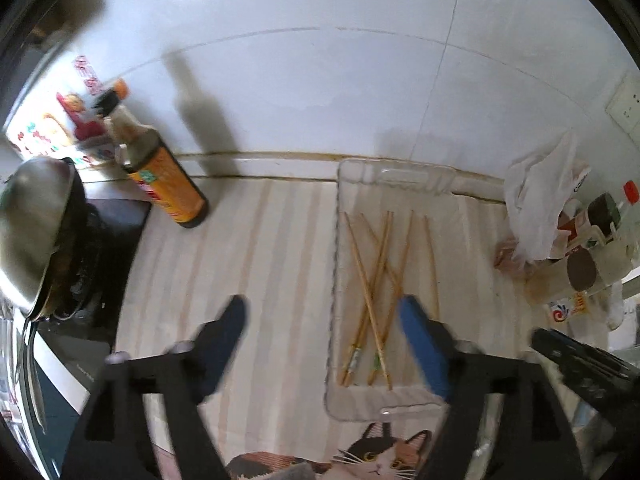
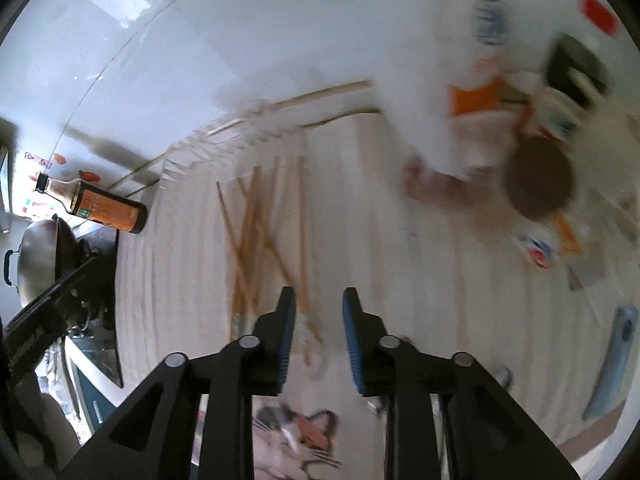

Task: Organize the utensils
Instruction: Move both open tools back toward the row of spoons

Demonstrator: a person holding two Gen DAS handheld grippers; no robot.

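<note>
Wooden chopsticks (image 1: 376, 292) lie crossed in a clear tray (image 1: 396, 174) on the striped worktop (image 1: 256, 248), long axes running from the near edge toward the wall, decorated ends nearest. The left gripper (image 1: 324, 320) has its fingers spread wide, holding nothing. The right gripper (image 2: 319, 300) has its fingers partly apart over the chopsticks' near ends, empty.

My left hand-held gripper (image 1: 324, 320) is black with 2 blue pads and round silver screws. My right hand-held gripper (image 2: 319, 312) looks the same, black with triangle holes.
</note>
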